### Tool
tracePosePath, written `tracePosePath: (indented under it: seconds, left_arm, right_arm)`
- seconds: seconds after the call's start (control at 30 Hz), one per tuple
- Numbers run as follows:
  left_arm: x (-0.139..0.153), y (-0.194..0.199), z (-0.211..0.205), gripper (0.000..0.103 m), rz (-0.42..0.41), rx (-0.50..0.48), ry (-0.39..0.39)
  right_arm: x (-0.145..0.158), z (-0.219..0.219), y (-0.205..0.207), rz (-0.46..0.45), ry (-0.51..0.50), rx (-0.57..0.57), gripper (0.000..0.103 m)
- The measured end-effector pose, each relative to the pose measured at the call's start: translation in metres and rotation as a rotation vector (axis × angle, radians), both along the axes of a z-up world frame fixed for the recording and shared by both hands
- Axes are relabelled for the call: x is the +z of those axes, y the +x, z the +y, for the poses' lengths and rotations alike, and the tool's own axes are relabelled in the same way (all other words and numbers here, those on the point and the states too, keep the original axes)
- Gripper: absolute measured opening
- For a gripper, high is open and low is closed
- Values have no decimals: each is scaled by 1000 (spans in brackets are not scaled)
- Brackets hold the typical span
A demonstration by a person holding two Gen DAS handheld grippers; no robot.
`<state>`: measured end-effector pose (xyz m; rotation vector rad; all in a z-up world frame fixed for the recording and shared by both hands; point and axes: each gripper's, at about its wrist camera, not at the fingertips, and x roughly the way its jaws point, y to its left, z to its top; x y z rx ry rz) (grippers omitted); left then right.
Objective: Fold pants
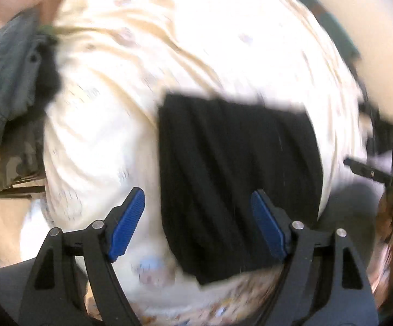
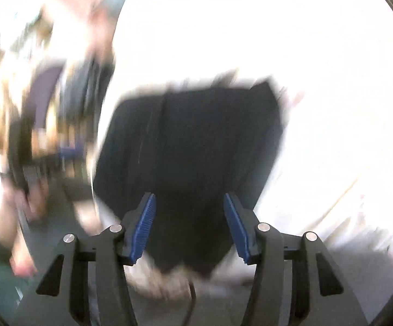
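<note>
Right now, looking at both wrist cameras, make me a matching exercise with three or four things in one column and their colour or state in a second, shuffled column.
Things:
1. folded fabric pants
2. rumpled printed bedsheet
3. denim garment
4. left tongs

Descriptions:
A. grey-blue, at the left edge of the left view
B. open, holding nothing
C. black, lying on the sheet
D. cream-white with a faint print

Pairs: 1-C, 2-D, 3-A, 4-B
</note>
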<state>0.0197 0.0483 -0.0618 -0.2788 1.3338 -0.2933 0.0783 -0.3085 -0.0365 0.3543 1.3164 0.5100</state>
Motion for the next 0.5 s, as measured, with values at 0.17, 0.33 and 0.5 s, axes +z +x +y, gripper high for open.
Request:
tracePosePath:
  seconds: [0.17,0.33,0.5]
  left_arm:
    - [-28,45,23,76,40,233,-174]
    - [-52,59,1,64,48,190,-120]
    - [-66,72,-15,33,44,138,-92]
  right_arm:
    - [-32,-33,43,-20,118,-212,50]
    - [-81,-13,54,25,60,-229,44]
    - [-95,-5,71,28,24,-172,17]
